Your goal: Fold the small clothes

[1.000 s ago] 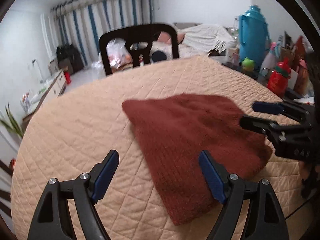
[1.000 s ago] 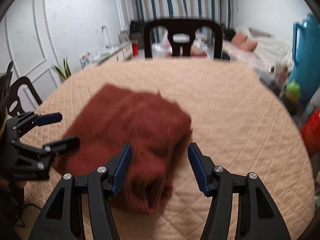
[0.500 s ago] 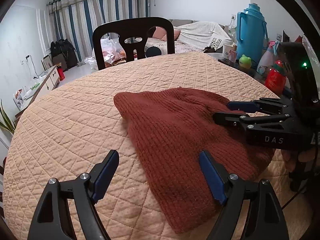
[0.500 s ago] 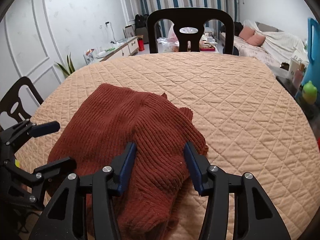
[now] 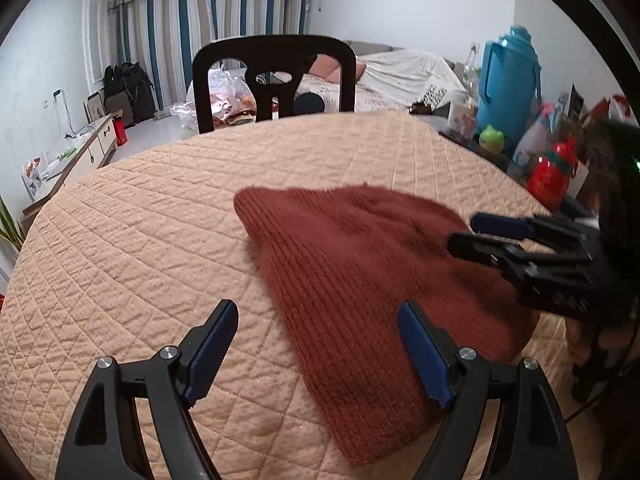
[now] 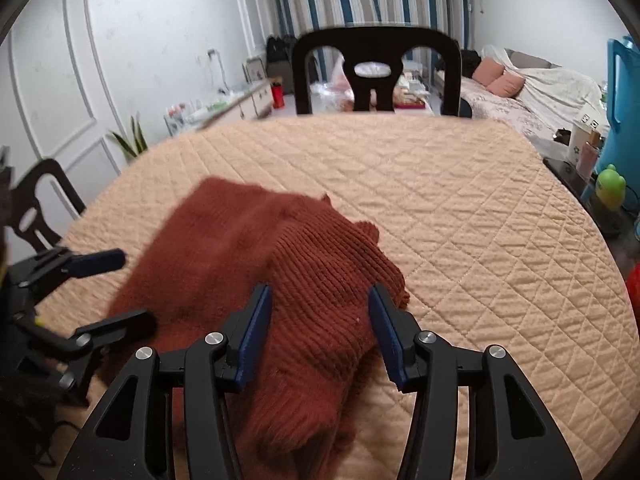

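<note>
A rust-red knit sweater [image 5: 360, 264] lies bunched on the round table's quilted tan cover [image 5: 140, 240]. My left gripper [image 5: 316, 344] stands open wide low over the sweater's near left edge; the edge runs between its blue pads [image 5: 212, 344] without touching them. At the sweater's right side is my right gripper [image 5: 462, 232]. In the right wrist view, that right gripper [image 6: 320, 328] straddles a raised fold of the sweater [image 6: 320, 272]. Both inner pad faces show free, so it is open. The left gripper [image 6: 136, 288] shows at the sweater's left side.
A black chair [image 5: 276, 76] stands behind the table's far edge, and another chair [image 6: 36, 208] to the left. A side table on the right holds a blue thermos [image 5: 508, 84], a red bottle [image 5: 552, 172] and a green toy [image 5: 492, 138]. The near table edge is close.
My right gripper's jaws have narrowed around the raised fold and sit a little further onto the sweater. The left gripper stays wide and has only tilted slightly. The sweater lies much as before.
</note>
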`<action>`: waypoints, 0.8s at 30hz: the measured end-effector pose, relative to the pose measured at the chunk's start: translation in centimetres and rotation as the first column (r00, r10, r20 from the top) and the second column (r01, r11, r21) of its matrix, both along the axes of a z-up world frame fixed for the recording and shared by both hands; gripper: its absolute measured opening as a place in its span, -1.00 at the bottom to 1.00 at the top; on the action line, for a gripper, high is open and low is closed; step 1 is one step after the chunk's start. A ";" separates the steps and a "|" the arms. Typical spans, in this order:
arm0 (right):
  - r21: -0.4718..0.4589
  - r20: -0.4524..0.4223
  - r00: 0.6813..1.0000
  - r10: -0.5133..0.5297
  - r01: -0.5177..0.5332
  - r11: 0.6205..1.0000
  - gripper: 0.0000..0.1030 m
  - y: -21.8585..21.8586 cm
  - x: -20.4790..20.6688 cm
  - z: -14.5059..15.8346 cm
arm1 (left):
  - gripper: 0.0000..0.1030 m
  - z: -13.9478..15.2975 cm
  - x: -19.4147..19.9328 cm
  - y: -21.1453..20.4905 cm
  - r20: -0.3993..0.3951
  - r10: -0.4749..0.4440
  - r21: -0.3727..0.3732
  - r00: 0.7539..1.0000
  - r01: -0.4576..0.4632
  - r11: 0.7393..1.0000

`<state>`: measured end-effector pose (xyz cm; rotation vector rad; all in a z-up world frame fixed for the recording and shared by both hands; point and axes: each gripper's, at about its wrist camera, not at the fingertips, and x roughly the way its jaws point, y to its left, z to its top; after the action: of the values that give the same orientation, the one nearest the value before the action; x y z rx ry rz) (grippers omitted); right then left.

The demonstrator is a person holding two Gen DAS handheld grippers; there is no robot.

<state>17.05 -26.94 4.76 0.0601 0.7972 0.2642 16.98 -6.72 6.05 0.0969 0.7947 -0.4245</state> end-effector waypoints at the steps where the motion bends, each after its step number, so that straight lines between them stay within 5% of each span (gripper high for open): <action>1: 0.011 0.013 1.000 0.006 -0.006 1.000 0.00 0.0 -0.4 0.4 | 0.63 0.3 0.1 0.1 -0.003 0.002 -0.015 1.000 -0.002 1.000; 8: -0.017 0.058 0.998 0.038 -0.037 0.999 0.00 0.6 -2.3 1.8 | 0.63 2.0 2.8 -0.7 -0.039 -0.006 -0.102 0.999 0.002 0.995; 19: -0.114 0.023 0.991 0.129 -0.126 0.986 -0.02 2.2 -4.5 -0.7 | 0.61 -2.1 6.6 -0.9 -0.158 0.075 -0.009 0.985 -0.077 0.997; 24: -0.119 0.006 0.993 0.115 -0.113 0.986 -0.02 1.6 -4.9 -1.1 | 0.63 -3.1 7.3 0.3 -0.225 0.096 -0.065 0.970 -0.113 0.991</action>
<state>12.15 -25.35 3.64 -0.0997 0.8035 0.3245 24.32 -6.39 2.95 -0.0663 0.9975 -0.3697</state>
